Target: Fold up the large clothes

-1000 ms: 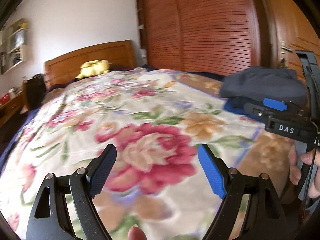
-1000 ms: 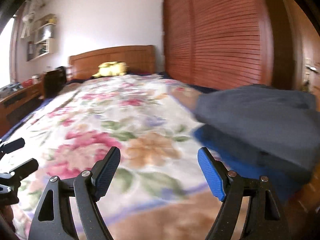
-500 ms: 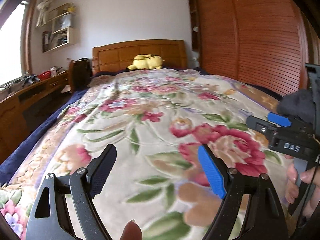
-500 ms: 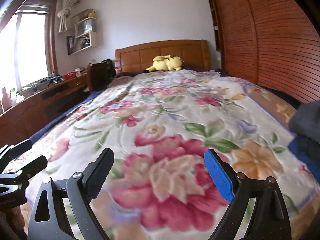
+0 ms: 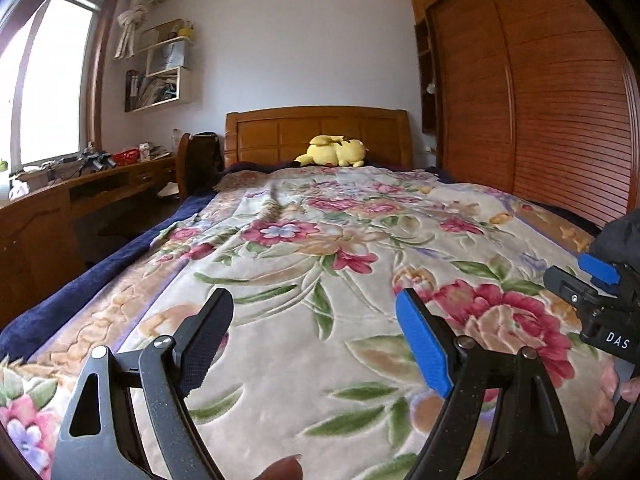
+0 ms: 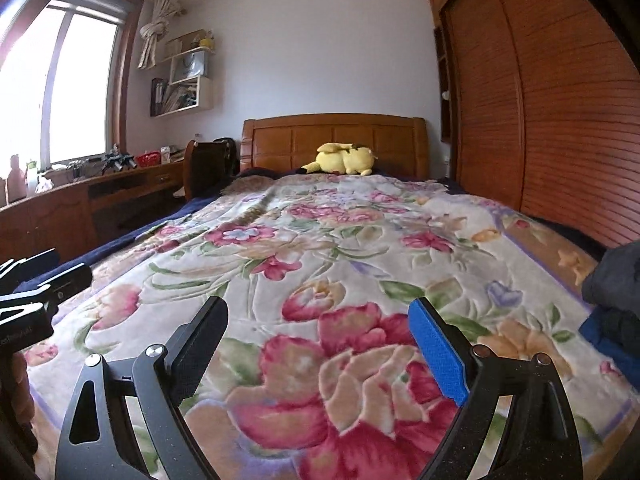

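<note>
2 grippers in view, both empty. The left gripper (image 5: 314,338) hangs over the near end of the bed w/ its 2 fingers spread wide, 1 black pad and 1 blue pad, nothing between them. The right gripper (image 6: 318,344) is the same: 2 fingers wide apart over a big red flower on the blanket (image 6: 340,248), holding nothing. Each gripper shows at the edge of the other's view: right one at the right edge of the left wrist view, held by a hand (image 5: 618,394); left one at the left edge of the right wrist view.

The clothes (image 6: 614,304) sit at the right side of the bed, near its foot: 1 stack, dark grey piece on top, blue piece under it. Only part shows, cut off by the frame edge, so the no. of pieces can't be told beyond those 2 colours. The stack lies right of the right gripper, not touching it. In the left wrist view just a dark corner (image 5: 620,236) shows behind the right gripper.

1 floral blanket covers the bed, navy sheet showing along the left edge. 1 yellow plush toy (image 5: 334,151) lies at the wooden headboard (image 5: 316,132). 1 wooden bench (image 6: 60,208) w/ clutter runs along the left wall under the window (image 6: 68,88). Slatted wardrobe doors (image 5: 560,112) fill the right wall.
</note>
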`<state>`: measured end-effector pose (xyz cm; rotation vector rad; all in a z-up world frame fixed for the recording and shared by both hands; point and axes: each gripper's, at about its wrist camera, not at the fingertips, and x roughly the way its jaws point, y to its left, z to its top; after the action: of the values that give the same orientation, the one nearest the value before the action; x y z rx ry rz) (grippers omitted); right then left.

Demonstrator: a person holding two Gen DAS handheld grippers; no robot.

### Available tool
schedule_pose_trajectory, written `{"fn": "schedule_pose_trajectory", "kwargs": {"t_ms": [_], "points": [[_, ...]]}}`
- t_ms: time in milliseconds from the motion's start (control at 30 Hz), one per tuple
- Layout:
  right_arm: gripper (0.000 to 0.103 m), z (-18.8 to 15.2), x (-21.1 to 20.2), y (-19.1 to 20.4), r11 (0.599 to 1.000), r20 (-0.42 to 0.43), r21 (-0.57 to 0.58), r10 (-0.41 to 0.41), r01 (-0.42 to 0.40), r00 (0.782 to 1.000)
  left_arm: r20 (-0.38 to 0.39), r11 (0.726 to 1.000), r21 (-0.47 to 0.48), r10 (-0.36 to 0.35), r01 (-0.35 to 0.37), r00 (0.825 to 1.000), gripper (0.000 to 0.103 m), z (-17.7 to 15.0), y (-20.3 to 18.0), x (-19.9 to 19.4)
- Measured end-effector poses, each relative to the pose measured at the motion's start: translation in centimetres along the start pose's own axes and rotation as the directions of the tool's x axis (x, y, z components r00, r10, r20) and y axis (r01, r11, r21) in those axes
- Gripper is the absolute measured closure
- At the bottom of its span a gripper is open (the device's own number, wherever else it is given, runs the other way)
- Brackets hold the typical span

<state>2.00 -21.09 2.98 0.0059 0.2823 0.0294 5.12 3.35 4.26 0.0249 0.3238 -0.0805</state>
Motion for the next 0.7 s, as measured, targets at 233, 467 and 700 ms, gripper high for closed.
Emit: {"fn": "schedule_pose_trajectory", "kwargs": {"t_ms": [233,467,700], "points": [[0.011,-0.4,0.2,0.6,1.000,0.012,0.001,0.009,-0.009,1.000,-0.001,1.000,0.008,0.008,-0.008,1.000,0.019,-0.7,-0.1,0.5],[0.011,-0.6,0.3,0.9,1.000,0.015,-0.003,0.001,-0.001,1.000,-0.005,1.000,0.002,0.011,-0.011,1.000,0.019,-1.4,0.0,0.8],[0.011,-0.4,0.6,1.7,1.000,0.012,-0.005,-0.007,0.007,1.000,0.000,1.000,-0.023,0.008,-0.008,1.000,0.019,-1.7,0.5,0.9]]}}
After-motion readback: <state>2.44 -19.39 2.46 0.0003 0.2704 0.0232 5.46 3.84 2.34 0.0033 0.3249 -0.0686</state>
